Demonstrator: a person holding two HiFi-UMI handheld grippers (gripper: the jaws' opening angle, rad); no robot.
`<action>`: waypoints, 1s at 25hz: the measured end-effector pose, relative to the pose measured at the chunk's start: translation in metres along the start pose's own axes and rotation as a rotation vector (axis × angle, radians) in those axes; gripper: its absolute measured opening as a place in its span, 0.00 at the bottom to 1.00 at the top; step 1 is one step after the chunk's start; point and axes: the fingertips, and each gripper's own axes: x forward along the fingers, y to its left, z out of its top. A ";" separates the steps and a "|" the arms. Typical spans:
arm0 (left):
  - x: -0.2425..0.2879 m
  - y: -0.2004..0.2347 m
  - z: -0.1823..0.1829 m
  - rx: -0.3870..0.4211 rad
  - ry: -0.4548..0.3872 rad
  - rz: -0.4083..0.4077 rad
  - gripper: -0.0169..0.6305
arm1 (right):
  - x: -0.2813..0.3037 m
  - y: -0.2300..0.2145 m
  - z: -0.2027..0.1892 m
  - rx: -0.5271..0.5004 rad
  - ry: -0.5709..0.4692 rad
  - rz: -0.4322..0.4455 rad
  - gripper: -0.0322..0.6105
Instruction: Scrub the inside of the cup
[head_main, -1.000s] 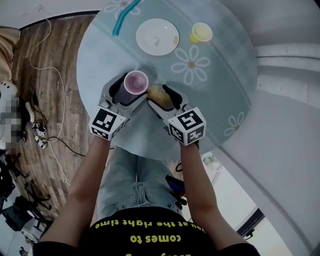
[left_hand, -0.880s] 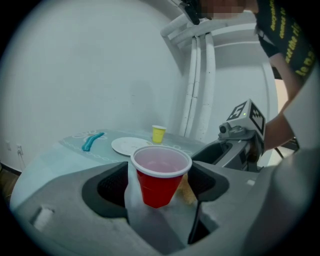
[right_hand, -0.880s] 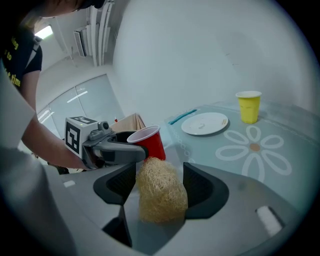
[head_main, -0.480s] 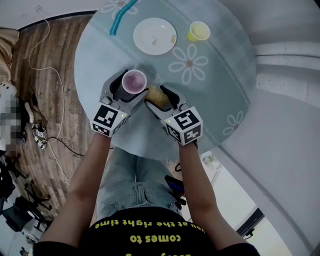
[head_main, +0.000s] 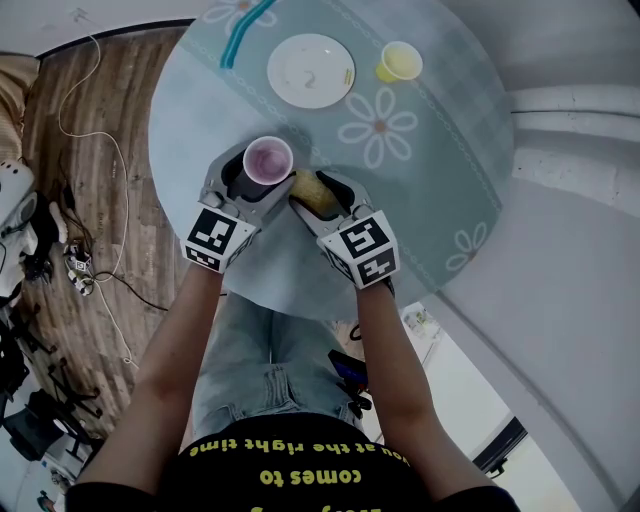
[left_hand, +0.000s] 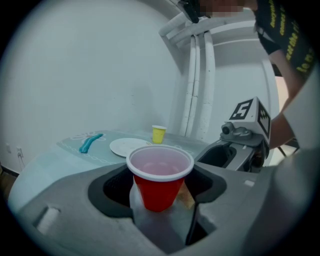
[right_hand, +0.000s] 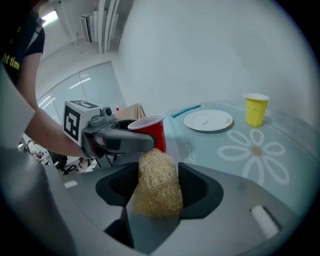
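A red cup (head_main: 268, 160) with a white rim and pale inside stands upright near the table's front edge. It fills the gap of my left gripper (head_main: 258, 172), whose jaws have just been closing and now touch its sides (left_hand: 160, 187). Just right of it, a straw-coloured fibrous scrubber (head_main: 312, 190) sits between the jaws of my right gripper (head_main: 320, 195). Those jaws have also just been closing and press the scrubber (right_hand: 159, 185) on both sides. In the right gripper view the cup (right_hand: 150, 131) stands right behind the scrubber, beside the left gripper (right_hand: 117, 137).
Farther back on the round flower-patterned table (head_main: 430, 170) lie a white plate (head_main: 310, 70), a small yellow cup (head_main: 402, 62) and a blue tool (head_main: 245, 32). The table's front edge runs just below the grippers. Cables (head_main: 90, 150) lie on the wooden floor at left.
Both pairs of jaws have narrowed, the left onto the cup and the right onto the scrubber. The right gripper rolled slightly. Cup and scrubber stay where they were.
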 end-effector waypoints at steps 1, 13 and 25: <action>0.000 -0.001 0.001 0.002 -0.004 -0.003 0.53 | 0.000 0.000 -0.001 0.001 0.006 0.000 0.44; -0.007 0.002 0.005 0.033 -0.016 0.022 0.53 | -0.006 0.001 -0.002 -0.046 0.014 -0.044 0.34; -0.012 0.001 0.018 0.082 -0.027 0.013 0.52 | -0.022 -0.005 0.008 -0.037 -0.010 -0.063 0.31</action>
